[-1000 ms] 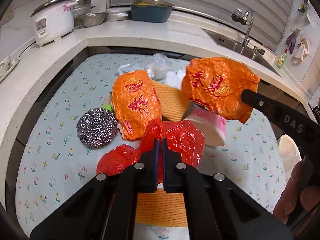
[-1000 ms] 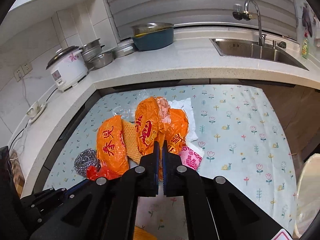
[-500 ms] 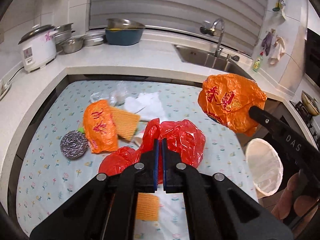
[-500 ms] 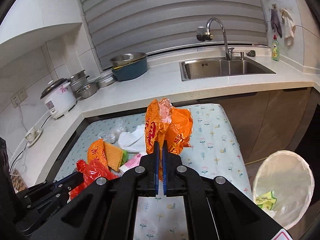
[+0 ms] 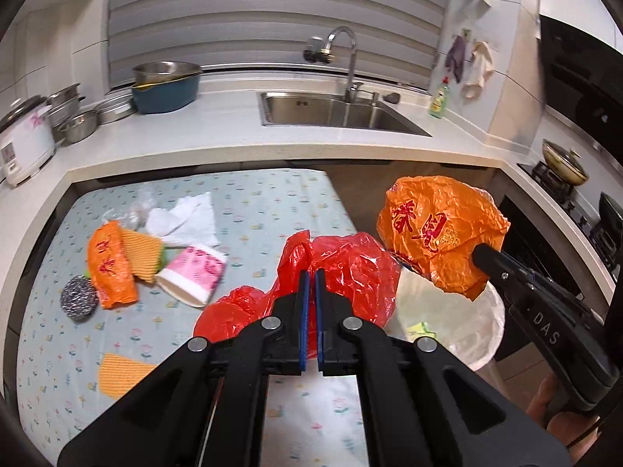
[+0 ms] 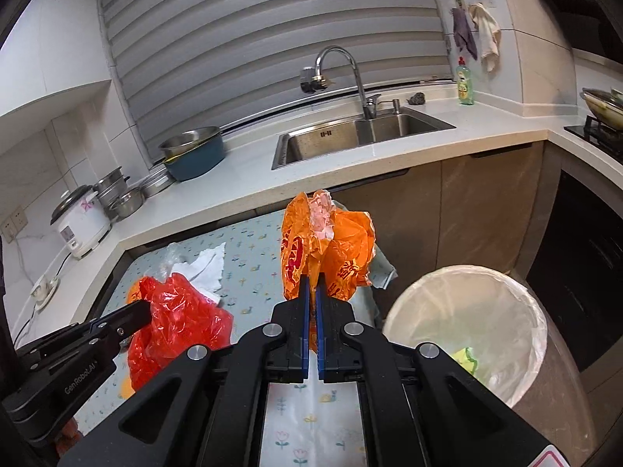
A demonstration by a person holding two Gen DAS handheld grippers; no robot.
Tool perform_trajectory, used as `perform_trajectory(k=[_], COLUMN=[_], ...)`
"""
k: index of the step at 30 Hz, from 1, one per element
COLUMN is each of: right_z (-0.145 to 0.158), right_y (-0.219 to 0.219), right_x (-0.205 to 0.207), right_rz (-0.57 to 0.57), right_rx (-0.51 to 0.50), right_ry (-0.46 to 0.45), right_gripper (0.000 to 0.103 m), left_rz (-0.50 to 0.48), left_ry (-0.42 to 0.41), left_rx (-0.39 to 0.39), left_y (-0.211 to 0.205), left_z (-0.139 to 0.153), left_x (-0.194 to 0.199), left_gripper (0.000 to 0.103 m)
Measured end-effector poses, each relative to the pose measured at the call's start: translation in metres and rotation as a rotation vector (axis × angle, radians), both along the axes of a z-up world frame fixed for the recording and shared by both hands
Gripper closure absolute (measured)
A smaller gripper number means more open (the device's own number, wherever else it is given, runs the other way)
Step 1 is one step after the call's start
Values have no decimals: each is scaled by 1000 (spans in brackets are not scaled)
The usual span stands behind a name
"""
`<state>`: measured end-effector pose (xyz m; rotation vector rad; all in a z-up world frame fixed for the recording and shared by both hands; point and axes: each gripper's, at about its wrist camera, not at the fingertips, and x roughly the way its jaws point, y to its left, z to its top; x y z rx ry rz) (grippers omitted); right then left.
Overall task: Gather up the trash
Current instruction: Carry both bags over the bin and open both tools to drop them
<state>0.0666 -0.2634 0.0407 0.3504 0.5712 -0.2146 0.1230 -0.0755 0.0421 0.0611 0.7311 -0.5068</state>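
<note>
Gripping a red bag (image 5: 342,272), the left tool (image 5: 309,272) nears the bin (image 5: 467,323); right tool (image 6: 312,284) clamps an orange bag (image 6: 331,249).

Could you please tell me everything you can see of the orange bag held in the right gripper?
The orange bag is thin, crinkled plastic printed with red characters, bunched into a loose bundle with something pale pink poking out at its top. The right gripper is shut on its lower edge and holds it in the air, off the table. In the left wrist view it hangs above the white-lined bin, touching nothing else visible.
</note>
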Motion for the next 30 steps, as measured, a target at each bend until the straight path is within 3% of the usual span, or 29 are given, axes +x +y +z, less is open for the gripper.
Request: perform_trajectory(k=[12, 30], right_z=[-21, -59], right_y=[-70, -138], right_x=[-54, -93], right_rz=[-138, -279], right_rx=[21, 76], right_ry=[28, 90], right_gripper=[100, 100], left_rz=[-125, -332], left_ry=[-1, 67], left_rx=[21, 9], left_y=[-81, -191], left_z=[-3, -25], left_x=[-28, -41], left_gripper=[101, 99])
